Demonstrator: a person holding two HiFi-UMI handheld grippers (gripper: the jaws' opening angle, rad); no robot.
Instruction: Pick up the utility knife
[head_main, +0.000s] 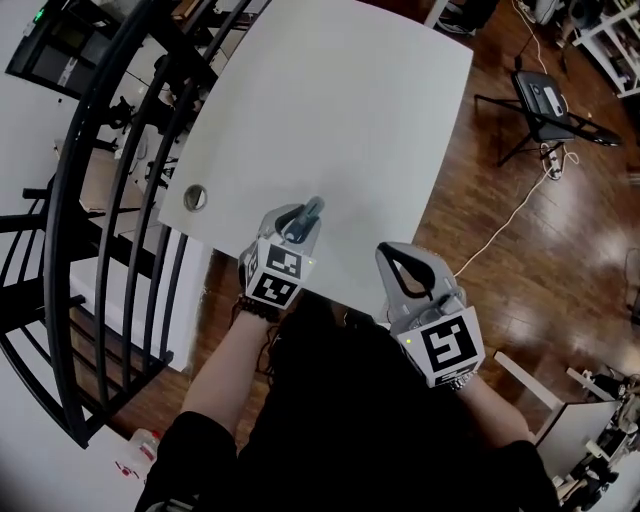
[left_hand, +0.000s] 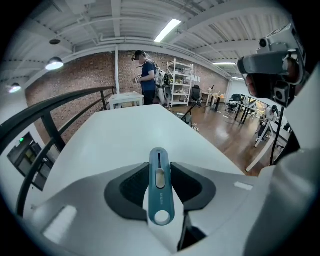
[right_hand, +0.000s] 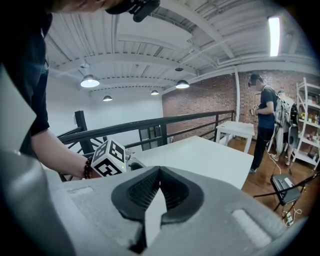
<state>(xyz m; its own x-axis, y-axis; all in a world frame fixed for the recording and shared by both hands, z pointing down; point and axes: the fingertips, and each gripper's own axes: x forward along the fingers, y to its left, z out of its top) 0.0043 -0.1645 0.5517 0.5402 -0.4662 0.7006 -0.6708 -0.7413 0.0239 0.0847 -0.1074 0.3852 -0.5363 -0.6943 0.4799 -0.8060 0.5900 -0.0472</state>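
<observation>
The left gripper (head_main: 303, 218) tilts down over the worktop's (head_main: 330, 100) near edge, its fingers (left_hand: 127, 189) clamped on the teal utility knife (left_hand: 159, 187). Beside it, the right gripper (right_hand: 159, 174) points shallowly downward, fingers together and empty.

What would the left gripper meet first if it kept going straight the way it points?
The left gripper, shut on the knife, would probably meet the white table, knife tip first.
</observation>
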